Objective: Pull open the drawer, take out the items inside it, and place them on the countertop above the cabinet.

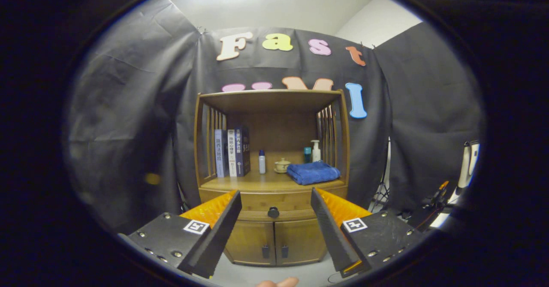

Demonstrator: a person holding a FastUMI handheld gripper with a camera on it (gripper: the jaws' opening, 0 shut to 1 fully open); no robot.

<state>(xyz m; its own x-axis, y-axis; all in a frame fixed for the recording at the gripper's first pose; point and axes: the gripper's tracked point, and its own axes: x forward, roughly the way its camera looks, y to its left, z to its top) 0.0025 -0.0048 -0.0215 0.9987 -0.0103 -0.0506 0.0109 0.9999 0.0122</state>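
Note:
A wooden cabinet (pixel 274 235) stands ahead against the booth wall. Its drawer (pixel 257 203) is closed, with a round dark knob (pixel 273 212) in the middle of its front. My gripper (pixel 274 194) is open, held well back from the cabinet. The knob lies beyond and between the two fingers (pixel 223 227). Nothing is between them. What is in the drawer is hidden. The countertop (pixel 257 183) above the drawer is a shelf under a wooden roof with slatted sides.
On the countertop stand three books (pixel 231 152) at the left, a small white bottle (pixel 262 161), a little ceramic jar (pixel 282 165), a folded blue towel (pixel 313 172) and a pump bottle (pixel 316 150). Two small doors (pixel 274 242) sit below the drawer. A fingertip (pixel 279 283) shows below the fingers.

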